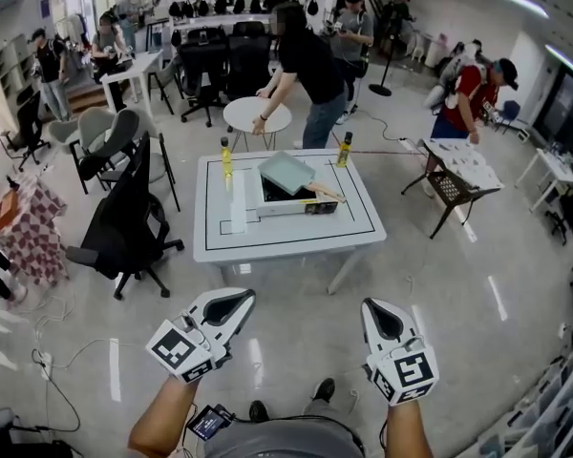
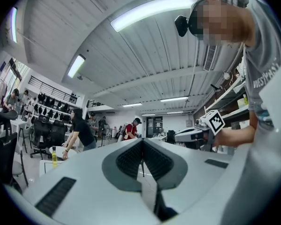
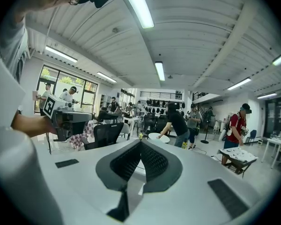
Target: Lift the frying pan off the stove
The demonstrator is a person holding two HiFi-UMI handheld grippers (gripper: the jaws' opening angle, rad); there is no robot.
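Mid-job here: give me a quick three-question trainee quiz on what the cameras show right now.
1. True or false: the frying pan sits on the stove.
2. How many bottles stand on the table? A one, B two, C four.
3. Fill in: the left tool and the right tool are both ____ and hold nothing.
Key: 1 true; 2 B; 3 shut.
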